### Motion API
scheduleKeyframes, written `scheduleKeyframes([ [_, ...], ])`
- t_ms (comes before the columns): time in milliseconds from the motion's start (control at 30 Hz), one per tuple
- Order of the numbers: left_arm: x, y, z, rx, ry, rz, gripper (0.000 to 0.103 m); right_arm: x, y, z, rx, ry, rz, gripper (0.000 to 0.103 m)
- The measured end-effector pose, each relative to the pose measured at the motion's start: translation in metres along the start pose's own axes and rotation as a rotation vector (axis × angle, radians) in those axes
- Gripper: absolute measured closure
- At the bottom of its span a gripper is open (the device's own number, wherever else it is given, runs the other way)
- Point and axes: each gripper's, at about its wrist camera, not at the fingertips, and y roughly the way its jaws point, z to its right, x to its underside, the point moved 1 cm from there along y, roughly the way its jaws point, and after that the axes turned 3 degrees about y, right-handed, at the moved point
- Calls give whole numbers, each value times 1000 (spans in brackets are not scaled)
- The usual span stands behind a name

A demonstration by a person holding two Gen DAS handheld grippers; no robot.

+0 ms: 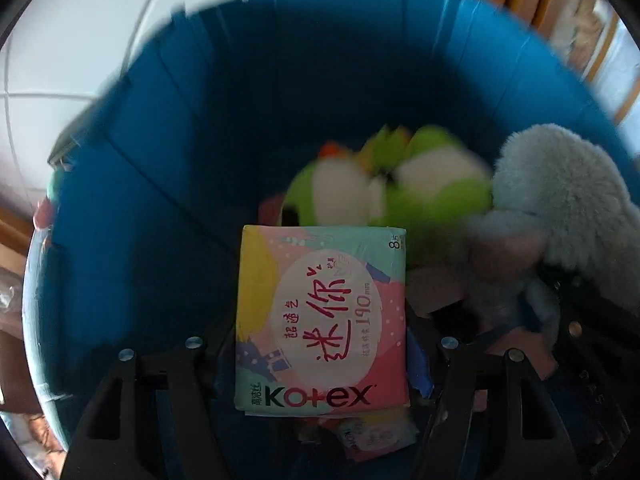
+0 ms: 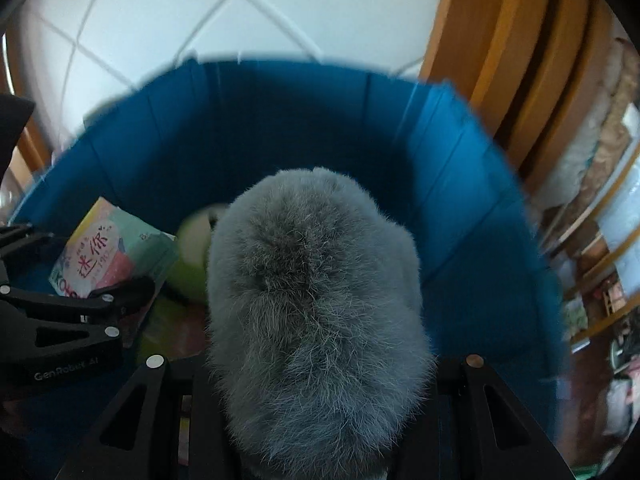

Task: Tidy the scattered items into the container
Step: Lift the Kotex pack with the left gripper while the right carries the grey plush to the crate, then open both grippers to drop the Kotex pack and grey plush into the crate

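**Both tongs over the blue bin, each with something to drop**

We have both tongs inside the mouth of the bin (image 1: 168, 128), a deep blue container with smooth, panelled walls that curve round us in both views. That is why we hold things here: anything let go should fall straight in and not back among the clutter.

Our left tongs (image 1: 320, 364) are clenched on the pad pack (image 1: 322, 316), a flat, square packet in glossy printed film, pink, mint and yellow. We grip it by its lower edges so the printed face stands up toward the camera. It is thin and slick, so a light squeeze across its width is what keeps it from sliding.

Our right tongs (image 2: 316, 372) are grasping the grey plush (image 2: 316, 300), a rounded, long-piled, fluffy thing that bulges out between the fingers and fills most of the right wrist view. It is soft and gives under pressure, so we judge the grip to be deep in the fur. What sort of toy it is we cannot tell from here.

Already in the bin, toward its far side, lies the green plush (image 1: 400, 184), lime and white with an orange touch; it is blurred in the left view. Beneath the left tongs a second small packet (image 1: 372, 436) seems to rest on the bottom, near the close wall.

From the right wrist view the left tongs (image 2: 132, 292) sit at the bin's left edge, with the pad pack (image 2: 108, 252) just beside the green plush (image 2: 196, 248).

We judge the task well along: both loads look ready to release.
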Motion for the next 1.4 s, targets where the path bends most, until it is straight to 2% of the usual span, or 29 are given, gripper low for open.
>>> scheduleKeyframes([
  [33, 3, 14, -3, 0, -20, -61, 37, 5, 15, -1, -18, -5, -45, 67],
  [100, 10, 31, -7, 57, -74, -137, 37, 14, 34, -5, -43, -25, -143, 67],
  [167, 16, 39, -1, 29, -48, -164, 37, 20, 44, -10, -37, -49, -191, 67],
  [200, 21, 46, 6, -10, -8, -187, 37, 24, 50, -11, -52, -45, -230, 67],
  [300, 28, 61, 16, -37, 41, -243, 36, 36, 65, -12, -66, -43, -334, 66],
  [467, 36, 80, 13, -68, 36, -328, 35, 55, 83, -15, -35, -61, -460, 58],
  [533, 40, 86, 12, -77, 39, -359, 34, 62, 87, -18, -12, -87, -495, 49],
  [567, 41, 87, 12, -85, 46, -365, 33, 65, 88, -20, -1, -97, -506, 44],
  [633, 42, 87, 12, -102, 53, -362, 30, 68, 88, -21, 8, -106, -519, 16],
  [733, 44, 86, 11, -101, 57, -360, 26, 71, 86, -25, 16, -120, -524, 3],
  [900, 51, 92, 16, -132, 110, -390, 26, 80, 85, -29, 1, -122, -568, 0],
  [1067, 52, 88, 15, -129, 117, -386, 26, 84, 78, -30, -13, -105, -574, 0],
  [1200, 47, 66, 12, -110, 105, -326, 26, 79, 61, -27, -45, -63, -527, 0],
  [1300, 44, 38, 7, -73, 73, -281, 26, 74, 40, -22, -113, -19, -507, 0],
  [1400, 47, 4, 9, -51, 87, -225, 26, 69, 7, -13, -80, -17, -454, 0],
])
